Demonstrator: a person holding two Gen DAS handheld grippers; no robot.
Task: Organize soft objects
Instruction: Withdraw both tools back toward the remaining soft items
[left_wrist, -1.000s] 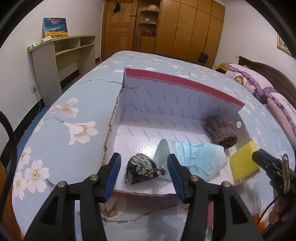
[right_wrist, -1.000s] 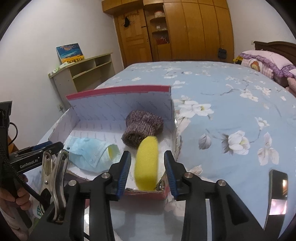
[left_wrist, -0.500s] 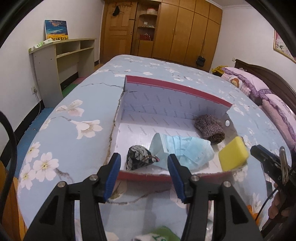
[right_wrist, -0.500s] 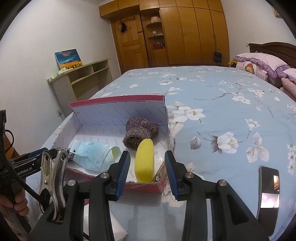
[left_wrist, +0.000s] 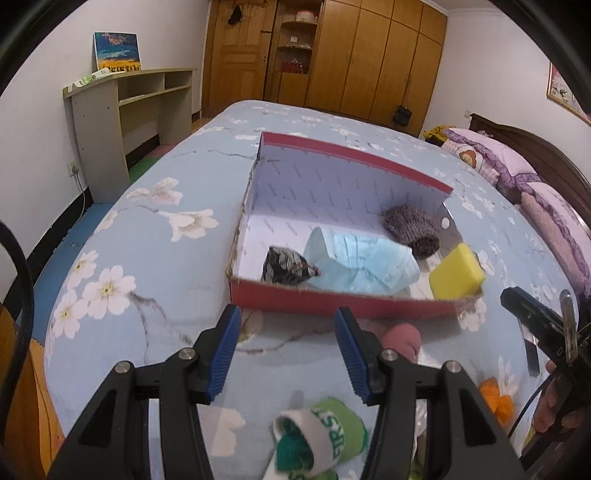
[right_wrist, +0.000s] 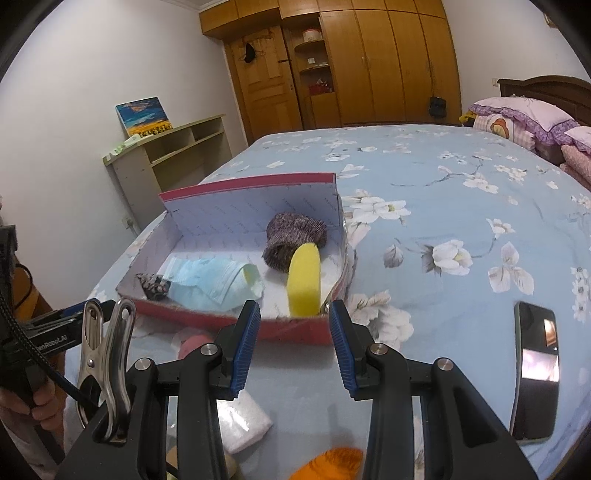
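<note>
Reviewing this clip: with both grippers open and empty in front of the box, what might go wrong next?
1. The yellow sponge stands on edge against the red box's low right wall, so dropping another item nearby may tip it out.
2. The green-and-white sock lies below the left gripper, partly hidden by its fingers, so a grasp may miss.
3. The phone lies beside the right gripper and could be knocked.

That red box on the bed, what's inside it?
Inside the red box lie a patterned pouch, blue face mask, knitted brown piece and yellow sponge. Anything beneath the mask is hidden.
</note>
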